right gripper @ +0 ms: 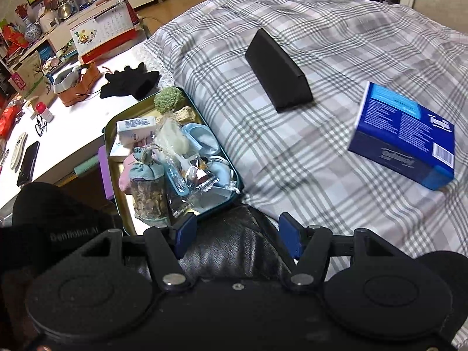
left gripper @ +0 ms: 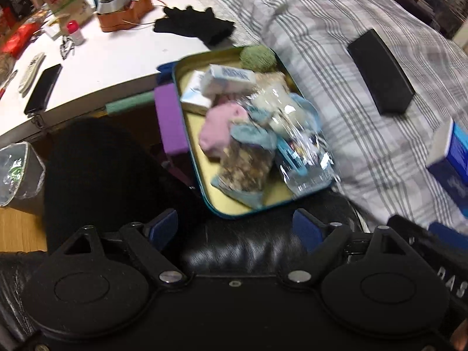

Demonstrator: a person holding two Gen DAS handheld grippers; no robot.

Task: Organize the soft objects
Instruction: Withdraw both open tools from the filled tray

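Observation:
A teal tin tray (left gripper: 187,134) (right gripper: 114,125) sits between the white table and the bed. It holds a pink soft item (left gripper: 218,130) (right gripper: 125,175), a blue cloth pouch (right gripper: 147,169), a green fuzzy ball (left gripper: 257,57) (right gripper: 168,99), white tissue packs (left gripper: 228,80) (right gripper: 136,127) and clear plastic bags (left gripper: 304,172). My left gripper (left gripper: 235,229) is open and empty just in front of the tray. My right gripper (right gripper: 237,235) is open and empty at the tray's near corner, over black leather.
A black wedge-shaped case (right gripper: 278,70) (left gripper: 380,73) and a blue tissue box (right gripper: 406,134) lie on the plaid bedcover (right gripper: 292,161). Black gloves (right gripper: 128,83) (left gripper: 193,26), a phone (left gripper: 42,87) and clutter lie on the white table (left gripper: 111,64). A bin (left gripper: 17,172) stands at the left.

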